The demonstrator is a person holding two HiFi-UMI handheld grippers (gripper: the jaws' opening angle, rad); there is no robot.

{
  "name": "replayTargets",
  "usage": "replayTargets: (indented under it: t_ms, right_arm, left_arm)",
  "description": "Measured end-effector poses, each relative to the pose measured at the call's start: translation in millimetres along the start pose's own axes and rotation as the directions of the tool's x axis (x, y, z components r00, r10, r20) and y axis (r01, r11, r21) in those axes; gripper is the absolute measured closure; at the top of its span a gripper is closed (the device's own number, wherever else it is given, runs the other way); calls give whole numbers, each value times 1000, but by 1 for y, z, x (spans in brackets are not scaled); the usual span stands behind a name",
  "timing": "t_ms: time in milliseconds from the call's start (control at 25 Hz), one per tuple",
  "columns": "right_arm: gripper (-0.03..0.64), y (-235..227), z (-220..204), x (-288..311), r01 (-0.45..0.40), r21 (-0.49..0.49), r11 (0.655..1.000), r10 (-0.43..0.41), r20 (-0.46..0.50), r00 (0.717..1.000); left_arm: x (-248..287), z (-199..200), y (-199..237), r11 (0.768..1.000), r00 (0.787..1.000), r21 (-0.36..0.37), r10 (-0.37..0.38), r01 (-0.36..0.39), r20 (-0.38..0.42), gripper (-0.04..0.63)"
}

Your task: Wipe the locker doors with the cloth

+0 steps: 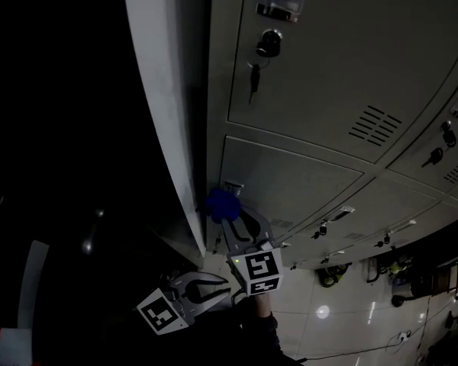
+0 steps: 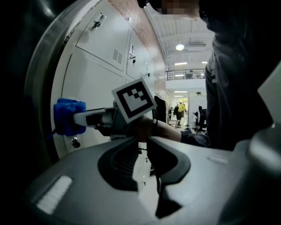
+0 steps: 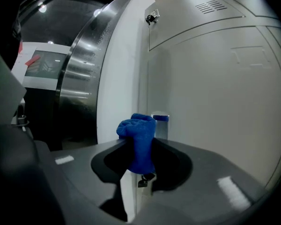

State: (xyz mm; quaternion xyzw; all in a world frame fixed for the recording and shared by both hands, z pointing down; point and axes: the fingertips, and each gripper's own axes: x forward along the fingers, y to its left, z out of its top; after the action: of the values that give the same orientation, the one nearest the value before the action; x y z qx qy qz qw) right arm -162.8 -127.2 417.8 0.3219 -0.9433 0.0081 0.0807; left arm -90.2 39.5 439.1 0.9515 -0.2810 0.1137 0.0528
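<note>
- A blue cloth (image 3: 139, 142), of soft looped terry, is seen bunched into a thick wad. Its long axis runs out along the jaws, and the rounded end points at the locker front.
- The cloth is clamped by the right gripper (image 3: 140, 150). The jaws are closed tight on the cloth's narrow middle, and the wad bulges beyond the tips.
- In the head view the cloth (image 1: 221, 203) is found at the left edge of a locker door (image 1: 290, 185), close to that door's upper corner. Contact with the metal cannot be confirmed.
- The door is a flat panel of matt grey painted sheet metal (image 3: 215, 102). A small clear label holder (image 3: 160, 125) is set just behind the cloth.
- The right gripper (image 1: 229, 218) is stretched up and forward to the lockers, with its marker cube (image 1: 257, 270) turned to the camera. In the left gripper view it is held level by a hand (image 2: 143, 128) on a sleeved forearm.
- The left gripper (image 2: 144, 146) is held low and back, just beside the right one and apart from the lockers. Its jaws are drawn almost together, with only a thin slit left, and nothing is held between them.
- On the door above, a round lock (image 1: 267, 43) with a hanging key is seen, along with slotted vents (image 1: 375, 124).
- A curved column of shiny brushed steel (image 3: 79, 78) stands beside the lockers.
</note>
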Motion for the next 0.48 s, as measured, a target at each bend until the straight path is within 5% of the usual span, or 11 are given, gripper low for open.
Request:
replayTargets:
  t_ms: [480]
  right_arm:
    - [499, -23, -25, 5, 70, 53, 996, -69, -24, 997]
  left_arm:
    - [-11, -12, 1, 1000, 998, -13, 17, -18, -54, 541]
